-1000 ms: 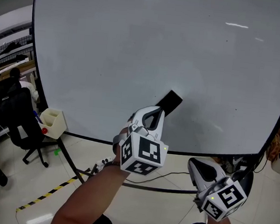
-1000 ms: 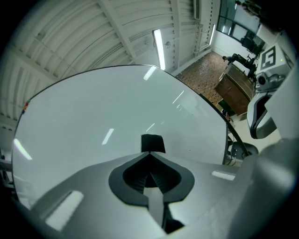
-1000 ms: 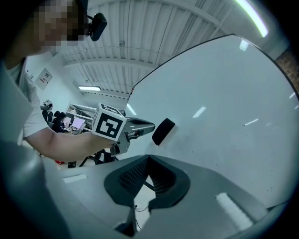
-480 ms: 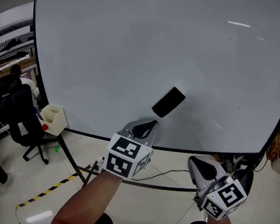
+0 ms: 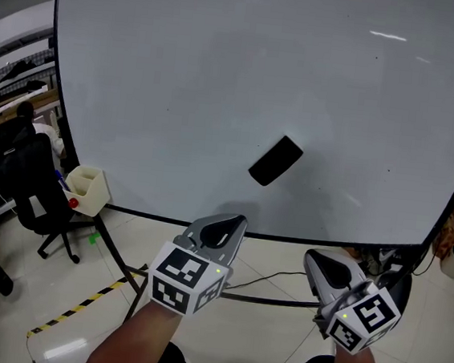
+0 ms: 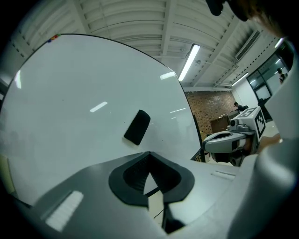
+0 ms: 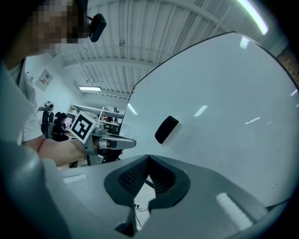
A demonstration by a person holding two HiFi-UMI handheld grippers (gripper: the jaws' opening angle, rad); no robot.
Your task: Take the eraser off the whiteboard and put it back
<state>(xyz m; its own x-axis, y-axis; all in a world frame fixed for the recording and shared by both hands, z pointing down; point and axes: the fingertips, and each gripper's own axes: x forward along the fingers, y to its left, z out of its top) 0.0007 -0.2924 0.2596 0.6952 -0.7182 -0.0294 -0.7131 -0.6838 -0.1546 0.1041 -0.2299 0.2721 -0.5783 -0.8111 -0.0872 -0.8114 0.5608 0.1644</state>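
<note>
The black eraser (image 5: pixel 275 160) sticks tilted on the whiteboard (image 5: pixel 182 75), low and right of centre. My left gripper (image 5: pixel 235 219) hangs below and left of it, clear of the board's bottom edge, shut with nothing in it. In the left gripper view the eraser (image 6: pixel 137 127) lies above the closed jaws of the left gripper (image 6: pixel 149 155). My right gripper (image 5: pixel 313 262) is lower and to the right, also shut and empty. From the right gripper view the eraser (image 7: pixel 166 129) shows above the right gripper (image 7: pixel 148 158), with the left gripper (image 7: pixel 112 140) off to the left.
A white holder box (image 5: pixel 87 190) hangs at the board's lower left corner. A black office chair (image 5: pixel 32 196) stands at the left. Yellow-black tape (image 5: pixel 76 310) and a cable (image 5: pixel 273 282) lie on the tiled floor below the board.
My left gripper has drawn down and left away from the eraser and rolled, its marker cube turning over. The eraser stays on the board, now fully in view. The right gripper kept still.
</note>
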